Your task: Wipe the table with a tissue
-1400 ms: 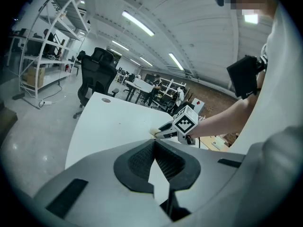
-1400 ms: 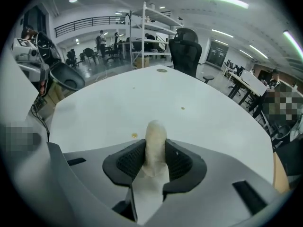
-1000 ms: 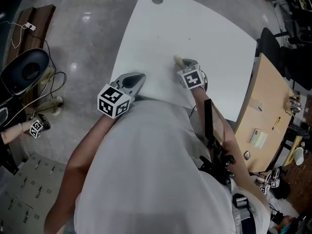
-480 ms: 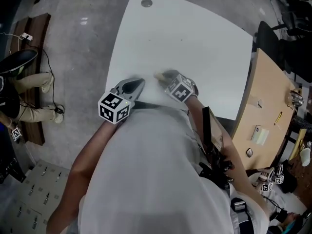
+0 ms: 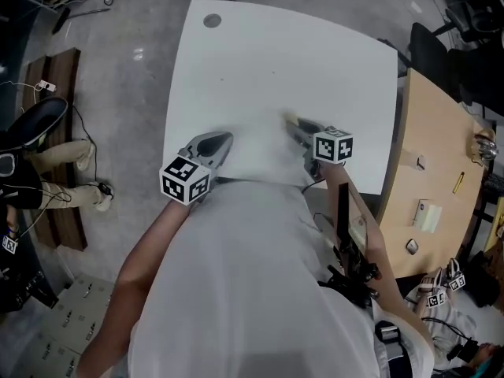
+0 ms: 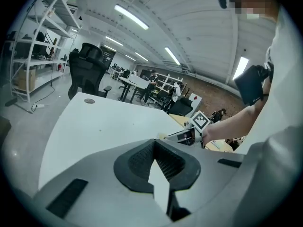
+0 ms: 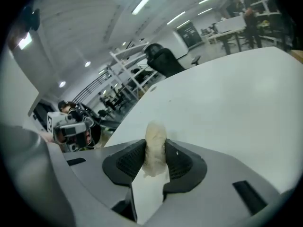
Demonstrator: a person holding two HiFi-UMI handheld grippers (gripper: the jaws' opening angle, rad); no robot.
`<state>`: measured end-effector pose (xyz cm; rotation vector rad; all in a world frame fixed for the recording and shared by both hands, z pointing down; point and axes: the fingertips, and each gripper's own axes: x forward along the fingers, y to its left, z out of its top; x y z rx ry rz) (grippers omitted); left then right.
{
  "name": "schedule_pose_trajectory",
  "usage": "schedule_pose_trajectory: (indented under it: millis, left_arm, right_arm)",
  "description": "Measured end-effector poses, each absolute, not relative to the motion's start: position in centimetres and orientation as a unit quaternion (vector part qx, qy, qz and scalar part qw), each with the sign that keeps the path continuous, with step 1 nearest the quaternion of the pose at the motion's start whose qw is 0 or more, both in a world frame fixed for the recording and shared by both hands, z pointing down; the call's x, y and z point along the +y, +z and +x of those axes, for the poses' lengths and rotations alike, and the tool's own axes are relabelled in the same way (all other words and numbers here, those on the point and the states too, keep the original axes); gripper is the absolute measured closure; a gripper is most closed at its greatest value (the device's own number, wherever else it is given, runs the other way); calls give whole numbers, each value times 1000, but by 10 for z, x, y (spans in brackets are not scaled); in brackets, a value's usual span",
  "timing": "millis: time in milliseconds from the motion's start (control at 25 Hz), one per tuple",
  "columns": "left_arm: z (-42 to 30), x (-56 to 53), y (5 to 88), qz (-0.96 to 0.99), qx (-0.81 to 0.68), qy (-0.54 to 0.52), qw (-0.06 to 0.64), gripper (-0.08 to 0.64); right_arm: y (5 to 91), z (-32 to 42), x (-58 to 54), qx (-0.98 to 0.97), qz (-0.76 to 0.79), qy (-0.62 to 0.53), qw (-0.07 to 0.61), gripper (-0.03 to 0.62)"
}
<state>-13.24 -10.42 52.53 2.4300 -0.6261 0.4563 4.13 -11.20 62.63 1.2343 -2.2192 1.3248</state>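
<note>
Forearms reach forward from under a white shirt in the head view, over the near edge of the white table. The left gripper lies low at that edge, jaws together and empty. The right gripper, blurred, points toward the far left corner with its marker cube upright, and the tissue sits at its tip close to the near edge. A grommet marks the far left corner; a wooden desk stands beside the right edge.

In the left gripper view the left gripper has its pads meeting at the tips with nothing between them. Past it the right gripper hangs over the table, with an office chair beyond the far edge.

In the right gripper view the right gripper is clamped on the crumpled tissue, which pokes out past the pads above the table; contact with the top is not clear.

Half a second ago the right gripper was just beside the left one; now it is well apart, farther along the near edge, its cube rolled upright.
</note>
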Motion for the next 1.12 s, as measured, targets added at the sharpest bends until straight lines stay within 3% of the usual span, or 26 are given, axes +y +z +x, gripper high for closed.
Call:
schedule_pose_trajectory:
  millis: [160, 560, 680, 1120]
  left_arm:
    - [-122, -95, 523, 908, -240, 181, 291, 555]
    - [-126, -87, 518, 888, -299, 190, 294, 555]
    - [-124, -82, 519, 880, -316, 193, 298, 555]
    - [-130, -68, 515, 867, -347, 193, 302, 555]
  right_arm:
    - [632, 99, -127, -726, 493, 462, 127, 469]
    - [624, 166, -214, -723, 538, 410, 139, 469]
    - [624, 162, -233, -737, 526, 396, 150, 469]
    - [636, 80, -260, -795, 423, 306, 310, 469]
